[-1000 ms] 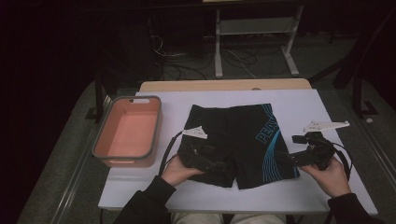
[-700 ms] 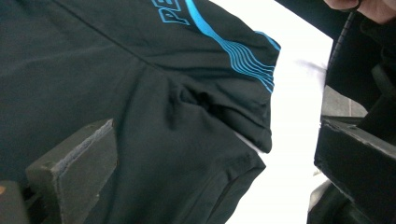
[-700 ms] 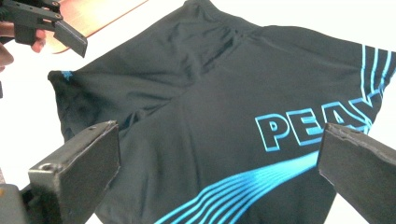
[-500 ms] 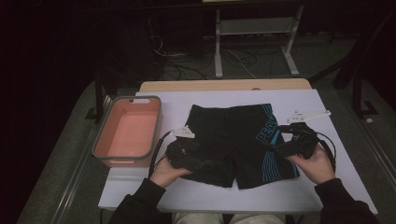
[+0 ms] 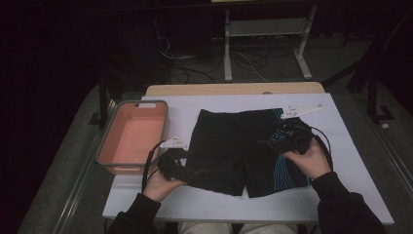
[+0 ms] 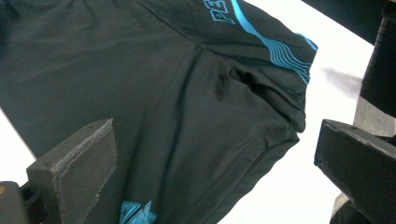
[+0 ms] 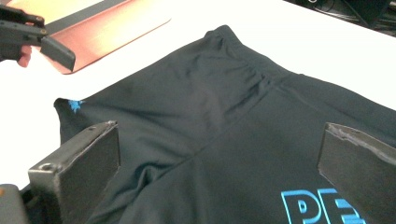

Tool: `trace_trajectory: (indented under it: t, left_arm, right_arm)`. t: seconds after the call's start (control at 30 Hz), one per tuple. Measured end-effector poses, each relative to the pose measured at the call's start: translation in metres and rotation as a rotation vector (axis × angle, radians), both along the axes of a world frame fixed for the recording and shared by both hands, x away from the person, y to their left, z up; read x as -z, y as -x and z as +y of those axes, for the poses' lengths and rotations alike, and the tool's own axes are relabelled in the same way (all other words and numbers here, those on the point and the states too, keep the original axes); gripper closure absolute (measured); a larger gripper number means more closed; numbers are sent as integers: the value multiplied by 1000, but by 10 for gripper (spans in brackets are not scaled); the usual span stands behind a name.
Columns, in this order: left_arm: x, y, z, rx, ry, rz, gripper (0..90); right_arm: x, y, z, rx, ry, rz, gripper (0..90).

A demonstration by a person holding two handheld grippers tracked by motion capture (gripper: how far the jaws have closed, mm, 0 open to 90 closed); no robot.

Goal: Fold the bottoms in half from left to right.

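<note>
Black shorts with blue print lie flat on the white table. My left gripper sits at the hem of the left leg and points right. Its jaws have just been opening and now stand wide, with the cloth lying loose beneath them and nothing pinched. My right gripper hovers over the shorts' right half, pointing left, open above the fabric near the blue lettering. The left gripper also appears at the far left of the right gripper view.
A salmon-pink tub stands at the table's left edge, close to my left hand. A wooden board borders the table's far side. Beyond it is a dark floor with cables and a metal stand.
My left gripper has slid left, off the middle of the shorts to the left leg's hem. My right gripper has moved left and slightly farther away, onto the shorts' right half.
</note>
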State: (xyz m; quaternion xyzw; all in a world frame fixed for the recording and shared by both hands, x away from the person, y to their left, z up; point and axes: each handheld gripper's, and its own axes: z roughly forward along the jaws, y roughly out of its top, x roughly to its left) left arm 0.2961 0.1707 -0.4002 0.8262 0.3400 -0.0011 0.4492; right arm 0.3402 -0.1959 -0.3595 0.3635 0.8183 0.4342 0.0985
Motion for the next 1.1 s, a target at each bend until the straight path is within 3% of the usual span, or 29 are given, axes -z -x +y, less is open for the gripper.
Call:
trace_trajectory:
  t: [0.27, 0.7, 0.9, 1.1]
  left_arm:
    - [11, 4, 12, -56, -13, 28, 0]
    - [27, 16, 29, -77, -57, 108, 0]
    - [32, 18, 39, -92, -67, 153, 0]
    - [37, 21, 43, -94, -82, 197, 6]
  right_arm:
    - [-8, -19, 22, -33, 10, -10, 0]
    - [-16, -42, 62, -89, 39, -30, 0]
    - [-16, -52, 76, -88, 54, -38, 0]
    - [-15, -67, 86, -75, 22, -21, 0]
